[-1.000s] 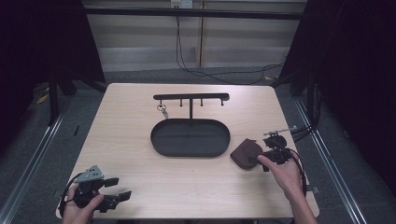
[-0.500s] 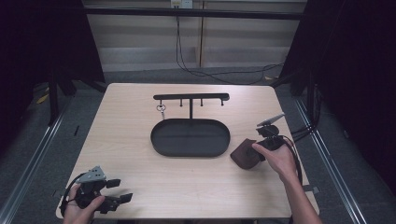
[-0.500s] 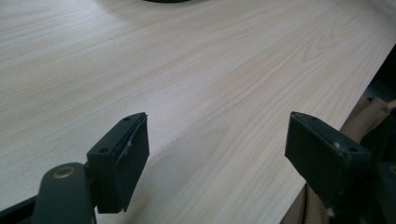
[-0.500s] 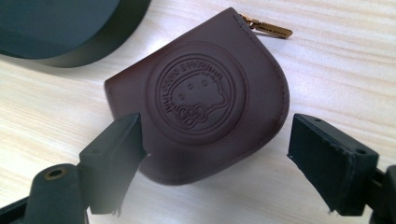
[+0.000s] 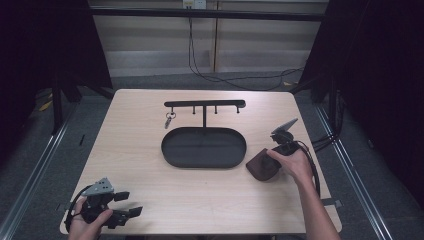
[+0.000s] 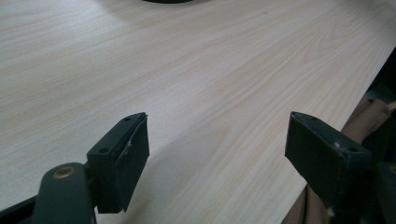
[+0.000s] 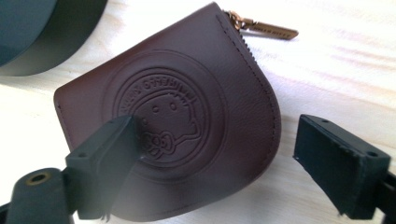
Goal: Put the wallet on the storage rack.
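The brown leather coin pouch (image 7: 177, 121) lay flat on the table (image 5: 140, 150), just right of the black oval tray (image 5: 204, 147). The right gripper (image 7: 215, 154) was angled down over it from the right, its jaws having just been opening and standing wide, clamping nothing. At the near left corner, the left gripper (image 6: 217, 154) rested low, jaws apart over bare wood.

The tabletop (image 5: 140, 150) is pale wood. A black oval tray (image 5: 203, 146) with a key rack sits mid-table. A brown pouch (image 5: 261, 164) lies flat just right of it.
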The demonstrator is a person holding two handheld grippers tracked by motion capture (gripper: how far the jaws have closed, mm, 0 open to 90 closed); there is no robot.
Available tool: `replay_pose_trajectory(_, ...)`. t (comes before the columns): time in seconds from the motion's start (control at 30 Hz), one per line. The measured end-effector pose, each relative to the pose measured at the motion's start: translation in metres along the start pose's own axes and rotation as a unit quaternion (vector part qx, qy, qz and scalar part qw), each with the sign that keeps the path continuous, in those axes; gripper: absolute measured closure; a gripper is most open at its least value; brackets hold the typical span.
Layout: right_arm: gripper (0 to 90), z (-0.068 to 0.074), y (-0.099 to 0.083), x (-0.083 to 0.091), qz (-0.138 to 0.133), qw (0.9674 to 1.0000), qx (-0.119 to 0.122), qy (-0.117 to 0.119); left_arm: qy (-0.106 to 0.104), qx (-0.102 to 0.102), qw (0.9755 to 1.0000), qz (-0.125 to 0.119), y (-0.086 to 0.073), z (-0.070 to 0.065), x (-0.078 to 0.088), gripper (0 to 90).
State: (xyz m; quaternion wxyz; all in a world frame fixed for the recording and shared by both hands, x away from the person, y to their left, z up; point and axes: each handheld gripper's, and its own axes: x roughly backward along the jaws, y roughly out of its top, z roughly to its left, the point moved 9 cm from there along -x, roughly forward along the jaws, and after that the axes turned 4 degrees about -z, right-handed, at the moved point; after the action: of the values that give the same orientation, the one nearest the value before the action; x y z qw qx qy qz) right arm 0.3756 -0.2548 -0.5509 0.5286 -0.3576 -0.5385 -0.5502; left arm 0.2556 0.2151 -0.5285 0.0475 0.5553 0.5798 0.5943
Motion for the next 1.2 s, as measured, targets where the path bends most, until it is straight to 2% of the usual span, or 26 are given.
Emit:
replay_pose_trajectory(0.1, 9.1, -0.002, 0.000, -0.002, 0.009, 0.9999, -0.010, 0.009, -0.001, 0.000, 1.0000, 0.002, 0.000, 0.000, 0.000, 21.7)
replay_pose_trajectory(0.2, 9.3, -0.003, 0.001, -0.004, 0.015, 0.9997, -0.007, 0.020, -0.003, -0.003, 1.0000, 0.002, 0.000, -0.001, 0.000, 21.7)
replay_pose_trajectory(0.23, 10.7, -0.003, 0.000, -0.004, 0.017, 0.9995, -0.012, 0.023, -0.004, -0.003, 1.0000, 0.001, 0.000, -0.001, 0.000, 21.7)
replay_pose_trajectory(0.27, 18.0, -0.002, 0.000, -0.004, 0.019, 0.9988, -0.018, 0.041, -0.006, -0.004, 1.0000, 0.001, 0.000, -0.001, 0.000, 21.7)
replay_pose_trajectory(0.3, 18.0, -0.002, 0.000, -0.004, 0.019, 0.9988, -0.018, 0.041, -0.006, -0.004, 1.0000, 0.001, 0.000, -0.001, 0.000, 21.7)
replay_pose_trajectory(0.33, 23.6, 0.001, 0.001, -0.002, 0.017, 0.9982, -0.015, 0.055, -0.007, -0.005, 1.0000, 0.002, 0.000, -0.001, -0.001, 21.7)
replay_pose_trajectory(0.37, 23.6, 0.001, 0.001, -0.002, 0.017, 0.9982, -0.015, 0.055, -0.007, -0.005, 1.0000, 0.002, 0.000, -0.001, -0.001, 21.7)
replay_pose_trajectory(0.53, 27.4, 0.003, 0.001, 0.001, 0.024, 0.9987, -0.021, 0.040, -0.006, -0.005, 1.0000, 0.002, 0.000, -0.001, 0.000, 21.7)
replay_pose_trajectory(0.57, 35.9, 0.002, 0.003, 0.005, 0.019, 0.9989, -0.032, 0.029, -0.005, -0.004, 1.0000, 0.000, 0.000, -0.001, 0.001, 21.7)
replay_pose_trajectory(0.6, 39.7, 0.001, 0.004, 0.007, 0.013, 0.9990, -0.034, 0.024, -0.005, -0.005, 1.0000, 0.001, 0.000, -0.001, 0.001, 21.7)
replay_pose_trajectory(0.63, 39.7, 0.001, 0.004, 0.007, 0.013, 0.9990, -0.034, 0.024, -0.005, -0.005, 1.0000, 0.001, 0.000, -0.001, 0.001, 21.7)
replay_pose_trajectory(0.67, 40.0, 0.000, 0.004, 0.008, 0.016, 0.9986, -0.044, 0.024, -0.006, -0.004, 1.0000, 0.000, 0.000, -0.002, 0.001, 21.7)
replay_pose_trajectory(0.8, 40.7, 0.000, 0.004, 0.009, 0.014, 0.9989, -0.043, 0.017, -0.006, -0.004, 1.0000, 0.000, 0.000, -0.001, 0.001, 21.7)
replay_pose_trajectory(0.87, 46.5, -0.001, 0.006, 0.012, 0.002, 0.9988, -0.045, 0.018, -0.006, -0.004, 1.0000, 0.001, 0.000, -0.001, 0.001, 21.7)
replay_pose_trajectory(1.03, 49.8, 0.000, 0.006, 0.016, -0.002, 0.9989, -0.046, 0.011, -0.009, -0.007, 0.9999, 0.006, -0.001, -0.003, 0.000, 21.7)
replay_pose_trajectory(1.1, 56.3, 0.001, 0.008, 0.022, -0.008, 0.9987, -0.050, 0.011, -0.010, -0.006, 0.9999, 0.006, -0.001, -0.003, 0.000, 21.7)
replay_pose_trajectory(1.17, 60.2, 0.002, 0.010, 0.029, -0.013, 0.9990, -0.042, 0.010, -0.010, -0.002, 0.9999, 0.006, -0.001, -0.002, 0.001, 21.7)
replay_pose_trajectory(1.2, 62.5, 0.003, 0.012, 0.035, -0.016, 0.9993, -0.034, -0.002, -0.011, -0.001, 0.9999, 0.006, 0.000, -0.001, 0.000, 21.7)
